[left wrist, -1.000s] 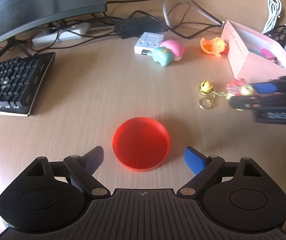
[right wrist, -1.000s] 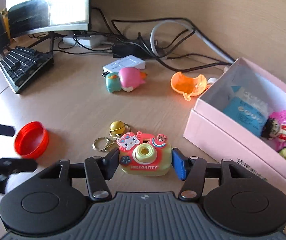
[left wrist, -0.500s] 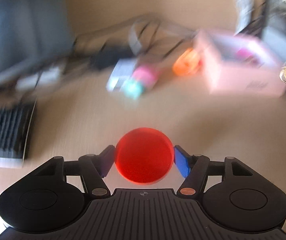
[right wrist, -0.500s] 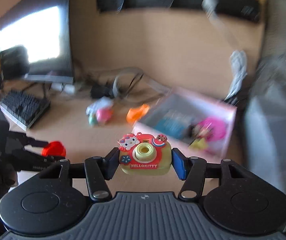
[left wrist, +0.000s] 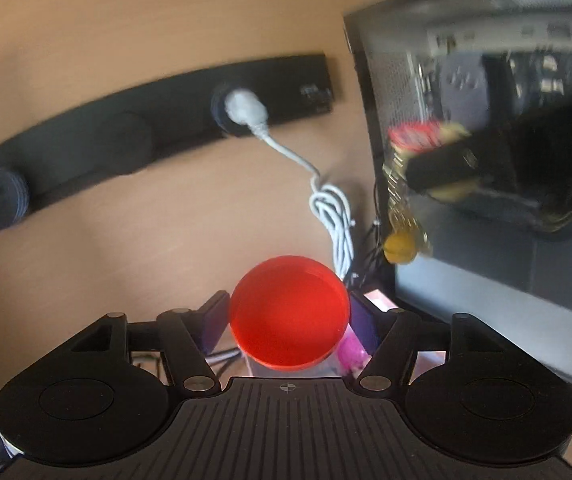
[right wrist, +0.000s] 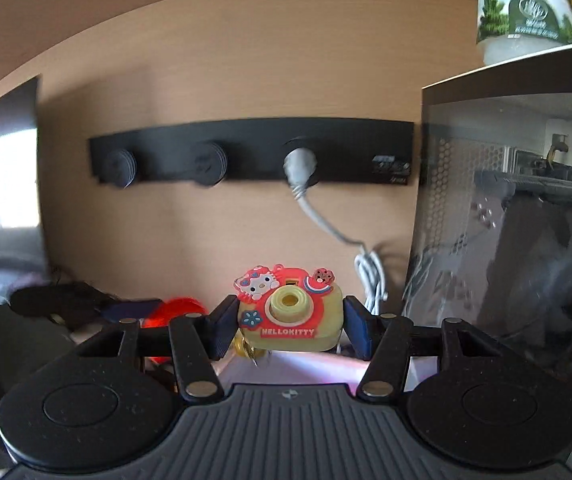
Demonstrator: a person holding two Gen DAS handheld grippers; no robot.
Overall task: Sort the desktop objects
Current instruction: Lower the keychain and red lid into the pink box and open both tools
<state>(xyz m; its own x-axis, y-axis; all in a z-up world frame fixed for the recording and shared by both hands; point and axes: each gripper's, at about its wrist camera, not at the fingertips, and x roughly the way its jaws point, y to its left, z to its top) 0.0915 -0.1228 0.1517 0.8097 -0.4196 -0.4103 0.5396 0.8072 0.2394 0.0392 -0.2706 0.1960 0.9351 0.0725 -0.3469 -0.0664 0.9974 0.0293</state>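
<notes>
My left gripper (left wrist: 289, 318) is shut on a round red lid (left wrist: 289, 314) and holds it in the air, facing the back wall. My right gripper (right wrist: 289, 322) is shut on a yellow and red Hello Kitty toy camera (right wrist: 290, 312), also lifted; its gold bell and keyring (left wrist: 404, 236) hang below it in the left wrist view. The red lid also shows at the lower left of the right wrist view (right wrist: 173, 312). A strip of the pink box (right wrist: 286, 370) shows just below the right gripper's fingers.
A black power strip (right wrist: 253, 152) is on the wooden back wall with a white plug and coiled cable (right wrist: 370, 276). A dark glass-sided computer case (right wrist: 518, 240) stands at the right with a green-labelled jar (right wrist: 526, 12) on top. A monitor (right wrist: 1, 176) is at the left.
Both grippers have risen from the desk and tilted up toward the back wall. The left closed on the red lid and lifted it; the right carried the toy camera up over the pink box.
</notes>
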